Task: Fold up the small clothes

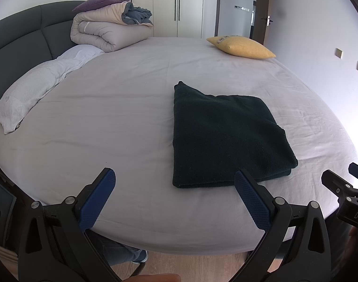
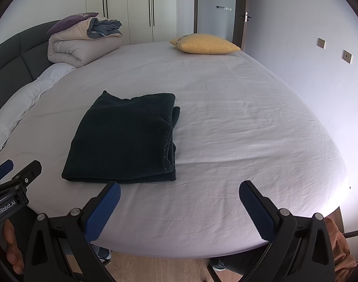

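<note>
A dark green garment (image 1: 228, 138) lies folded into a flat rectangle on the bed's pale sheet (image 1: 122, 108); it also shows in the right wrist view (image 2: 125, 138). My left gripper (image 1: 175, 183) is open and empty, held above the bed's near edge, with its right finger just in front of the garment's near edge. My right gripper (image 2: 180, 195) is open and empty, above the near edge, to the right of the garment. Each gripper shows at the side of the other's view, the right gripper (image 1: 343, 181) and the left gripper (image 2: 14, 171).
A white pillow (image 1: 37, 87) lies along the dark headboard (image 1: 21, 37) at left. A rolled duvet (image 1: 108, 30) with a purple cushion sits at the far left corner. A yellow cushion (image 1: 242, 47) lies at the far right. Wood floor (image 2: 160, 268) is below the bed's edge.
</note>
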